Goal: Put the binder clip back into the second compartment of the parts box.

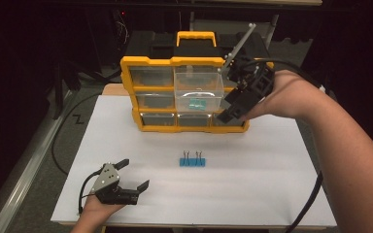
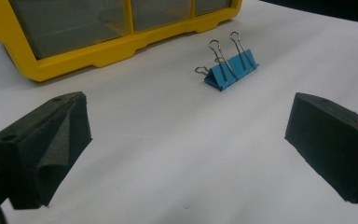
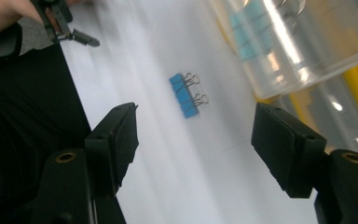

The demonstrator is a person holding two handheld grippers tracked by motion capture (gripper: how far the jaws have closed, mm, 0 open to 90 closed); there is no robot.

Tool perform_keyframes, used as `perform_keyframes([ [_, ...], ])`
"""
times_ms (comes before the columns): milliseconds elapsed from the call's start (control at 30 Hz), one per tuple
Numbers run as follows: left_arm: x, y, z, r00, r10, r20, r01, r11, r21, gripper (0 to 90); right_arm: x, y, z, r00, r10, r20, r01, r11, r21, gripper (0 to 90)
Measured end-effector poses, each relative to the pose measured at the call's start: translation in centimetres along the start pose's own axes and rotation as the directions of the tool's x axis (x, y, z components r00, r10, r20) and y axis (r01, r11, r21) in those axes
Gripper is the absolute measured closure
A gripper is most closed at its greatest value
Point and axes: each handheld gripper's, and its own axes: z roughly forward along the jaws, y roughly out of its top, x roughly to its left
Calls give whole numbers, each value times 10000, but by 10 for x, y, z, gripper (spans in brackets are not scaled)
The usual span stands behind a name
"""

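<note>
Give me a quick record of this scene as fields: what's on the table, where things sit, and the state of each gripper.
surface: white table
organiser: yellow plastic drawer cabinet, far side
drawer: clear plastic bin pulled out, blue item inside
clips: two blue binder clips, mid-table, side by side
left gripper: open, empty, near front edge
right gripper: open, empty, beside the bin

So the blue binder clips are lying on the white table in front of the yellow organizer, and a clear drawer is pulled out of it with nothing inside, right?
Not quite: the clear drawer holds something teal, as the high view shows. The blue binder clips do lie on the white table before the yellow organizer.
</note>
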Motion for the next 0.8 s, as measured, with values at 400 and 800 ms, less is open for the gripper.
perform_keyframes([
  [400,-1,0,2,9999,102,-15,-101,9990,424,36,17,-48,73,9955,-125,-935,160,9992,372,261],
  [800,-2,0,3,9996,209,-191,-200,9989,425,27,9,-79,162,9974,333,-637,-307,9987,415,56],
])
